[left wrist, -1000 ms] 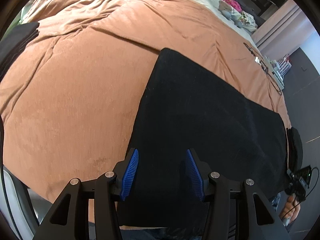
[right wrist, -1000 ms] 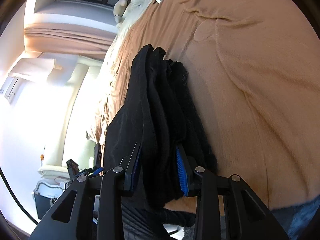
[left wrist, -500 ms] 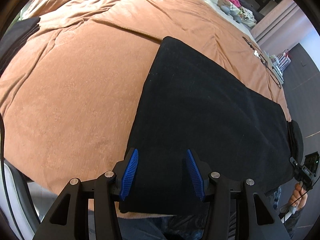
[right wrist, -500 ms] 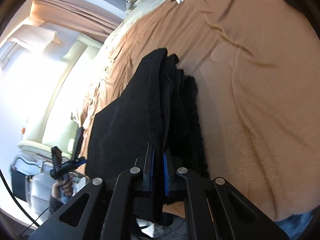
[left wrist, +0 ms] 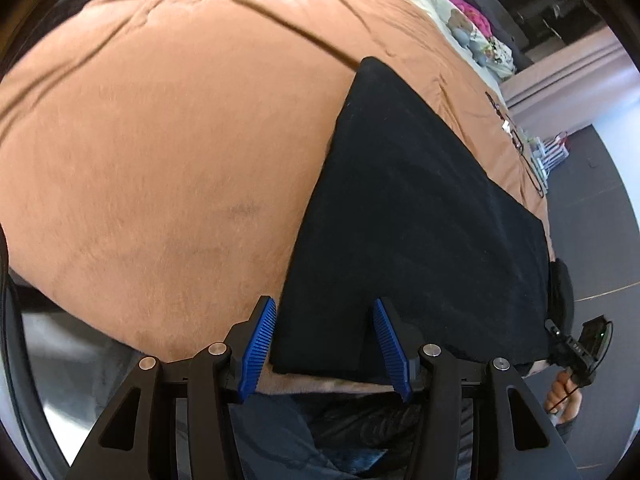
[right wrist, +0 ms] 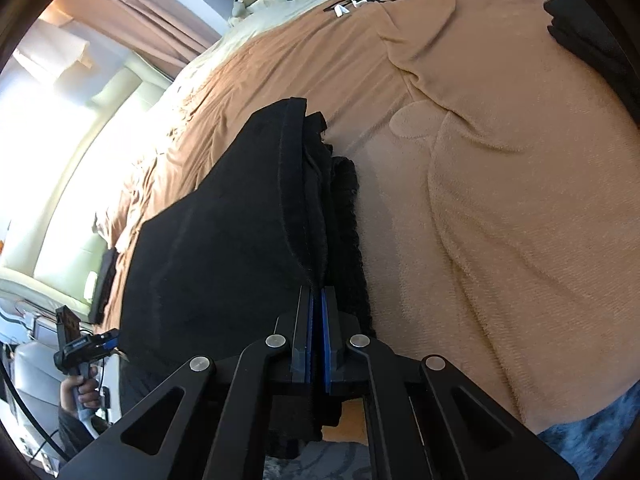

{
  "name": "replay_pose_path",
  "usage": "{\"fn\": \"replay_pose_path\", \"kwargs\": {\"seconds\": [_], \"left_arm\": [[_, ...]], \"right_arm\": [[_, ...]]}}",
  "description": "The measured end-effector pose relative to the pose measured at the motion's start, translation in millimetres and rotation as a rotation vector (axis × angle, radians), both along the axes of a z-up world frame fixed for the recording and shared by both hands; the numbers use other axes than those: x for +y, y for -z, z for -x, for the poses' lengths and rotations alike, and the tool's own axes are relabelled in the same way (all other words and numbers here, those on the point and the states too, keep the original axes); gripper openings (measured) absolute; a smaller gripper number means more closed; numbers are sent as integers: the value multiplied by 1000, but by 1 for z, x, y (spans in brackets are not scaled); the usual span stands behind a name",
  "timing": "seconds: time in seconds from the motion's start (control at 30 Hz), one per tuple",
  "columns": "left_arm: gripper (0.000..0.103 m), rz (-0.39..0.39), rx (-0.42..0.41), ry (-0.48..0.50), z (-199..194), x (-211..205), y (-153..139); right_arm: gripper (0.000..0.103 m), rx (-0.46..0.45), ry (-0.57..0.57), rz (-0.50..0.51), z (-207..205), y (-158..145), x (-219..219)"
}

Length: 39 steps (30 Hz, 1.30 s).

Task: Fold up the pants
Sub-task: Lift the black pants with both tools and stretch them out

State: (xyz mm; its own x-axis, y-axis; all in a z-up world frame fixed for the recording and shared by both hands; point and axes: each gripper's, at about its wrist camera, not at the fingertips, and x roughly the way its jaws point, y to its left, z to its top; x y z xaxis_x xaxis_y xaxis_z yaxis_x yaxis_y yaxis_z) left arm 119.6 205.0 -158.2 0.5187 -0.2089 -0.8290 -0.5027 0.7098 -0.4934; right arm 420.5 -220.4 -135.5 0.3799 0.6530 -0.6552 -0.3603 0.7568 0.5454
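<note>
Right gripper (right wrist: 316, 340): blue ribbed pads, a second ago spread either side of the bunched edge, now pressed together on it. It holds the long black fabric pants (right wrist: 224, 248) by the stacked hem layers at the near bed edge, slightly raised. Grip secured; a lift or fold-over looks possible.

Left gripper (left wrist: 326, 340): jaws about half apart, nothing pinched; it has shifted so the pants' near corner (left wrist: 400, 220) now sits between the pads, untouched. Likely the second grab point.

Pants lie flat on the tan fleece bed blanket (left wrist: 160, 140).

Writing: none legible; dark print on the blanket too small to read.
</note>
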Motion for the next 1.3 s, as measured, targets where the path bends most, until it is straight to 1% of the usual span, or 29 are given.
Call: {"fn": "replay_pose_path", "kwargs": {"seconds": [0.07, 0.2, 0.27, 0.33, 0.43, 0.5, 0.53, 0.6, 0.67, 0.7, 0.73, 0.87, 1.13, 1.3], "left_arm": [[53, 30, -21, -9, 4, 3, 3], [53, 93, -78, -42, 9, 12, 6], [53, 144, -118, -69, 11, 17, 10], [53, 196, -160, -102, 13, 22, 15], [53, 241, -201, -134, 16, 24, 19], [53, 257, -215, -150, 18, 24, 20], [51, 255, -220, -152, 17, 23, 19], [43, 243, -220, -149, 16, 21, 18], [32, 245, -229, -151, 20, 22, 18], [29, 240, -232, -149, 20, 22, 18], [24, 220, -231, -139, 22, 21, 15], [15, 223, -289, -118, 26, 22, 4], [12, 231, -380, -81, 23, 17, -25], [12, 234, -406, -64, 18, 13, -35]], "right_arm": [[0, -10, 3, 17, 5, -6, 3], [1, -59, 14, 33, 17, -24, 11], [2, -96, 36, 58, 25, -31, 14], [2, -128, 52, 56, 34, -41, 17], [2, -173, 50, 48, 47, -53, 23], [2, -201, 37, 52, 57, -61, 35], [2, -206, 30, 51, 58, -63, 35], [2, -222, 12, 60, 64, -64, 50], [2, -226, -17, 79, 70, -62, 73], [2, -223, -32, 86, 73, -60, 84], [2, -218, -43, 90, 70, -55, 91], [2, -203, -93, 110, 71, -46, 130], [2, -184, -173, 140, 58, -36, 196], [2, -165, -197, 164, 48, -25, 224]]}}
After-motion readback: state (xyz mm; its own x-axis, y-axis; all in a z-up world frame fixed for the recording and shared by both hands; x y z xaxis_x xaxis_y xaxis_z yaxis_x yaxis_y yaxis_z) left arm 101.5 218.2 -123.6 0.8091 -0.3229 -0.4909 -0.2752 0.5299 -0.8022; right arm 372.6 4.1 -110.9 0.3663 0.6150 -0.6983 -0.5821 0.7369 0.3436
